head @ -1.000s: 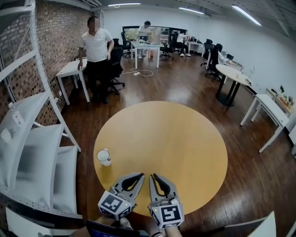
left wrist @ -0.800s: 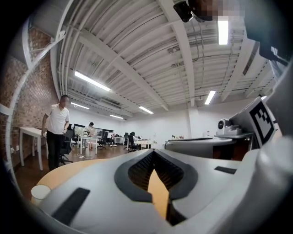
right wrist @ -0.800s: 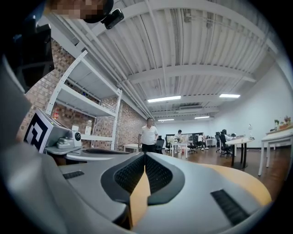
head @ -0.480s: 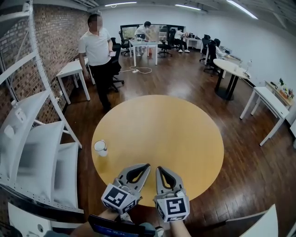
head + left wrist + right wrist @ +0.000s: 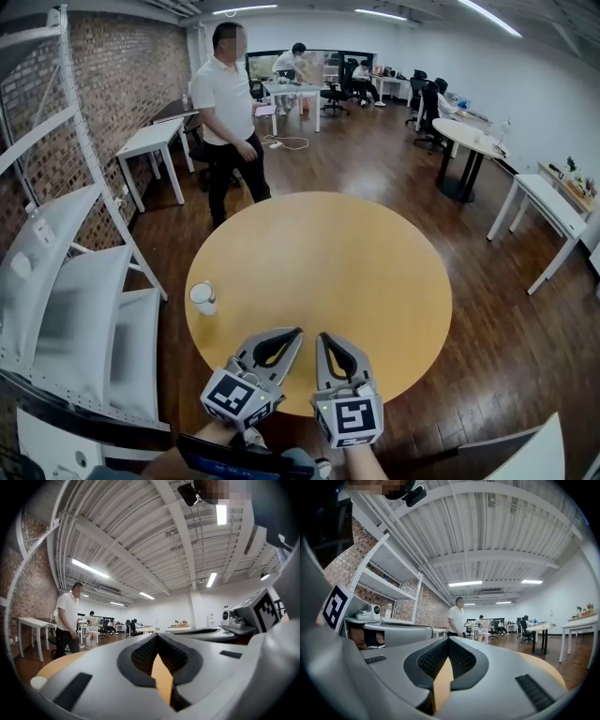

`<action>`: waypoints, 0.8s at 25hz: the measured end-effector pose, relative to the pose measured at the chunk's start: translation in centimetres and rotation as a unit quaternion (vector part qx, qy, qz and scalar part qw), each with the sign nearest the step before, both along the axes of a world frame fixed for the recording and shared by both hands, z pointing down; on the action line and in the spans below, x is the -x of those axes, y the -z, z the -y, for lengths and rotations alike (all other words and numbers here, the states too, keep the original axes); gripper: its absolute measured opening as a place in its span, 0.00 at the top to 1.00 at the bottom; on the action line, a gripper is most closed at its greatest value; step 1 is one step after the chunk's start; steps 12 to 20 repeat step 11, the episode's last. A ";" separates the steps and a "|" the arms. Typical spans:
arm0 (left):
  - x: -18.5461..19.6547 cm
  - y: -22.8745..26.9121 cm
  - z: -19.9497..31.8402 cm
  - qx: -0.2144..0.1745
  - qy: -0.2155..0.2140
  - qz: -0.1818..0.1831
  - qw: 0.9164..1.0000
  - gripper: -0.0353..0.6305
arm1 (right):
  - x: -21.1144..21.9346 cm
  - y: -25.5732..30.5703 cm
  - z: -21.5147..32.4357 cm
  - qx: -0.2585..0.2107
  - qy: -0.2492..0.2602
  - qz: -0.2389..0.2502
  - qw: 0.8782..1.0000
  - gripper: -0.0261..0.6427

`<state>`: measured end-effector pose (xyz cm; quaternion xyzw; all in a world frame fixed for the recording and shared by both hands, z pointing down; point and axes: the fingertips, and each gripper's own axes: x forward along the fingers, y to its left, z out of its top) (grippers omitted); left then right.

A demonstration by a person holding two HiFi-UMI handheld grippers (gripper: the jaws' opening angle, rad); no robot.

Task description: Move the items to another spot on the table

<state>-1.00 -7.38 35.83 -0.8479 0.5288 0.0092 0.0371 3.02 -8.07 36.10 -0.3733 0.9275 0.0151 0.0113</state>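
A white cup (image 5: 202, 297) stands upright near the left edge of the round yellow table (image 5: 356, 262). It also shows as a pale rim low at the left of the left gripper view, the cup (image 5: 38, 682). My left gripper (image 5: 296, 332) and right gripper (image 5: 322, 338) hover side by side over the table's near edge, well right of the cup. Both are shut with nothing between the jaws, as each gripper view confirms: left gripper (image 5: 157, 637), right gripper (image 5: 449, 640). Each gripper sees the other beside it.
A person in a white shirt (image 5: 228, 103) stands at the table's far left side. White shelving with cushions (image 5: 66, 309) runs along the left. White desks (image 5: 150, 145), a round table (image 5: 473, 150) and office chairs stand further back on the wood floor.
The person has walked from the left desk toward the round table. Both grippers have moved a little forward over the table's near edge. The cup has not moved.
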 end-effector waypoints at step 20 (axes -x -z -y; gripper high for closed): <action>-0.7 0.2 -0.3 0.012 -0.009 0.003 1.000 0.94 | 0.0 -0.1 -0.3 0.001 0.000 0.001 1.000 0.96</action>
